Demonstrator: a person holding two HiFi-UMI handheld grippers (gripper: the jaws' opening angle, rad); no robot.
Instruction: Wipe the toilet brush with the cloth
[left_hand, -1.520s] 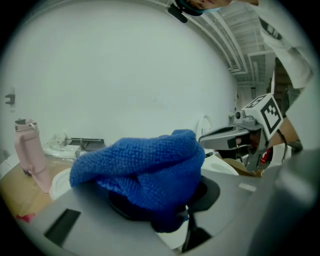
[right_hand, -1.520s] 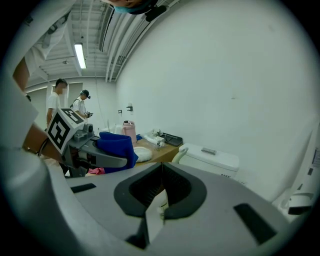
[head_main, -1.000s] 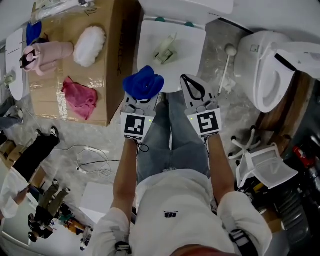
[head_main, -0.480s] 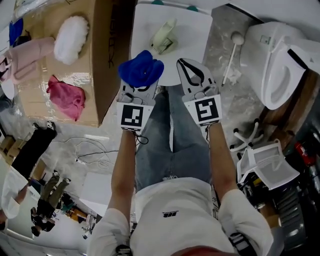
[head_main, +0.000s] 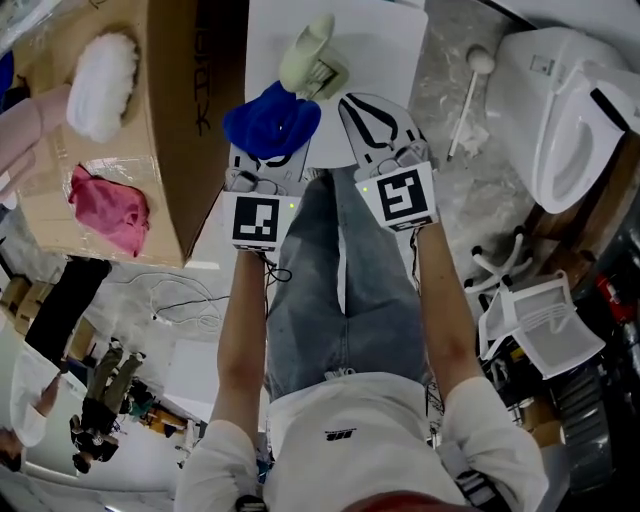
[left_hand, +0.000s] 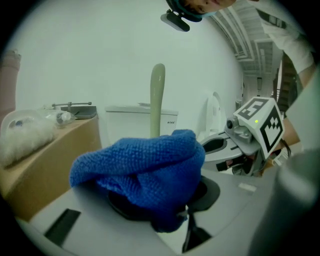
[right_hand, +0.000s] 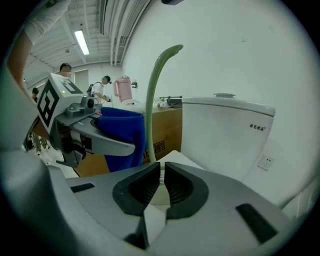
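Note:
A pale green toilet brush (head_main: 310, 62) stands in its holder on a white stand (head_main: 385, 45); its handle (right_hand: 152, 100) rises just beyond my right gripper's jaws. My left gripper (head_main: 268, 140) is shut on a bunched blue cloth (head_main: 270, 122), which sits just short of the brush, a little to its left. The cloth (left_hand: 145, 170) hides the left jaws, with the brush handle (left_hand: 158, 97) upright behind it. My right gripper (head_main: 355, 105) is beside the cloth, shut with nothing between its jaws (right_hand: 163, 182).
A cardboard box (head_main: 175, 150) at the left holds a pink cloth (head_main: 110, 205) and a white fluffy thing (head_main: 100, 70). A toilet (head_main: 570, 110) stands at the right, with a white brush (head_main: 468, 90) on the floor beside it. A white cistern (right_hand: 235, 135) is behind the stand.
Both grippers have moved forward toward the green brush. The blue cloth is now close to the brush's holder. Neither gripper's state has changed.

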